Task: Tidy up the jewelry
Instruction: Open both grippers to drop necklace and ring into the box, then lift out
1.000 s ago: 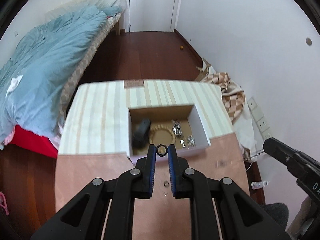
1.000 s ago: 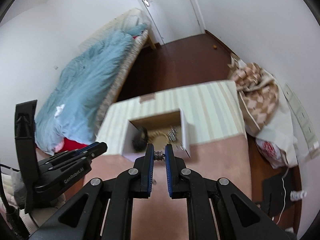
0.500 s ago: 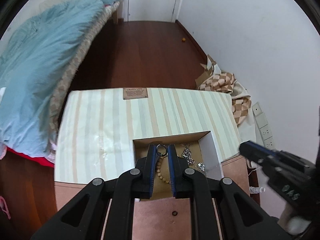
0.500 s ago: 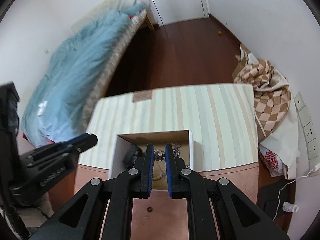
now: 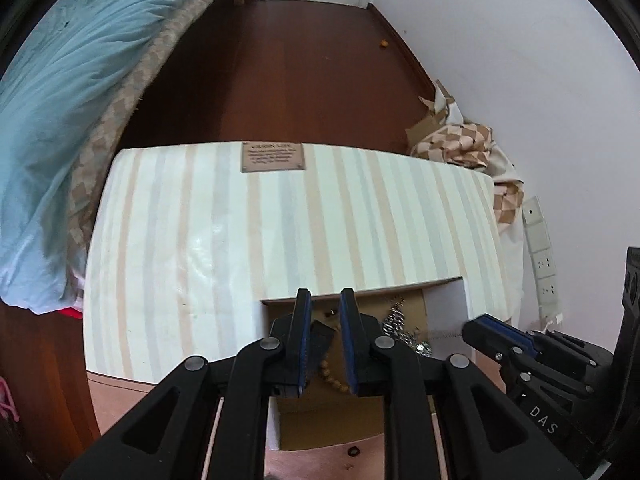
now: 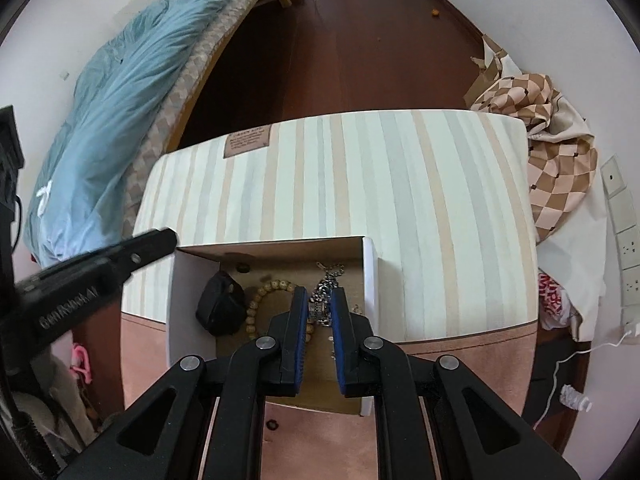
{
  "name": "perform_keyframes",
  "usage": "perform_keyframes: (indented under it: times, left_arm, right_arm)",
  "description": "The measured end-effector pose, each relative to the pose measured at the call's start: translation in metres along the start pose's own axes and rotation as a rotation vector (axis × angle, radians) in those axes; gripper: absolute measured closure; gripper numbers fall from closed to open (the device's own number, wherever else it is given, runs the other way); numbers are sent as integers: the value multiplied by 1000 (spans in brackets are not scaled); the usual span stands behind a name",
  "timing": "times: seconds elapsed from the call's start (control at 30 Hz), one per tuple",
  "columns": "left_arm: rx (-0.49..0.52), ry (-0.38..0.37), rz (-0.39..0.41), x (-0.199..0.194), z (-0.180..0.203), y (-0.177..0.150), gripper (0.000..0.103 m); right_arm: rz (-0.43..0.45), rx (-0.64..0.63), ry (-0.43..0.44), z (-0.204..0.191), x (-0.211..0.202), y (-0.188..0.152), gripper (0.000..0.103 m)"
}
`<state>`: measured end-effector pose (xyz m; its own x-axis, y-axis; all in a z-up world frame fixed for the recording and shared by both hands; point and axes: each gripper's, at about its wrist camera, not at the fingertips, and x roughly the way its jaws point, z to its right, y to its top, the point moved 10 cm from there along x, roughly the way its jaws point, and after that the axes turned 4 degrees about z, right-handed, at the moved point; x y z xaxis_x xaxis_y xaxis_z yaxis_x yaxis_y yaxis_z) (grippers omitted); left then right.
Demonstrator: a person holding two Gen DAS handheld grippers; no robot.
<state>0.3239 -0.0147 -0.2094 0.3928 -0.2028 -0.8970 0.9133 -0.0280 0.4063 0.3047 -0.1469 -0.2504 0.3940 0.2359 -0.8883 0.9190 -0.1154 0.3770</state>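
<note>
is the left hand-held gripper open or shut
Open. In the left wrist view the left hand-held gripper has a clear gap between its blue pads, nothing between them, and the box floor shows through.

The box [image 6: 370, 280] sits on the worktop [image 6: 400, 184], near its front edge. In the box, the pouch [image 6: 220, 306] lies on the left. The bead bracelet [image 6: 264, 294] lies just right of the pouch. The chain [image 6: 330, 270] lies to the right, near the box's right wall. A small ring [image 6: 273, 424] lies on the worktop in front of the box. The bed [image 6: 132, 80] stands to the left, behind the worktop. A heap of cloth [image 6: 540, 140] lies on the floor to the right.
</note>
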Motion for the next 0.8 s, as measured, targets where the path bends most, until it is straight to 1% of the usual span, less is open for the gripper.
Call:
perform_keyframes:
  times: [0.03, 0.07, 0.1, 0.13, 0.2, 0.27, 0.33, 0.37, 0.4, 0.47, 0.53, 0.57, 0.67, 0.8]
  left_arm:
    - [-3, 16, 6, -2, -4, 0, 75]
    - [-6, 27, 16, -5, -8, 0, 53]
    - [-8, 40, 26, -7, -12, 1, 33]
    - [-7, 58, 38, -10, -17, 0, 28]
    - [0, 92, 61, -18, -24, -2, 27]
    - [5, 131, 75, -24, -32, -7, 27]
    - [11, 167, 85, -28, -38, -13, 16]
    - [13, 183, 93, -31, -40, -17, 6]
    - [15, 195, 101, -32, -42, -19, 2]
    - [24, 230, 125, -37, -44, -27, 2]
    - [40, 265, 145, -42, -47, -35, 2]
    - [40, 275, 149, -43, -47, -40, 2]
    - [32, 271, 147, -46, -48, -54, 1]
    - [22, 270, 149, -51, -45, -69, 1]
  right_arm:
    - [5, -1, -2, 0, -1, 0, 70]
    - [8, 2, -1, 0, -3, -1, 61]
    - [10, 3, -5, 0, -4, -1, 44]
    - [19, -3, -15, -1, -6, -1, 38]
    - [40, -22, -41, -3, -12, -1, 37]
    - [50, -40, -73, -3, -16, -4, 34]
    - [60, -59, -113, -2, -19, -6, 14]
    - [65, -74, -141, -1, -21, -10, 11]
    - [65, -86, -164, 0, -22, -13, 10]
    - [62, -95, -207, 3, -23, -20, 10]
    - [54, -99, -224, 6, -23, -28, 3]
    - [55, -98, -234, 8, -24, -32, 2]
    - [61, -103, -262, 11, -26, -40, 2]
    - [71, -93, -267, 13, -34, -49, 2]
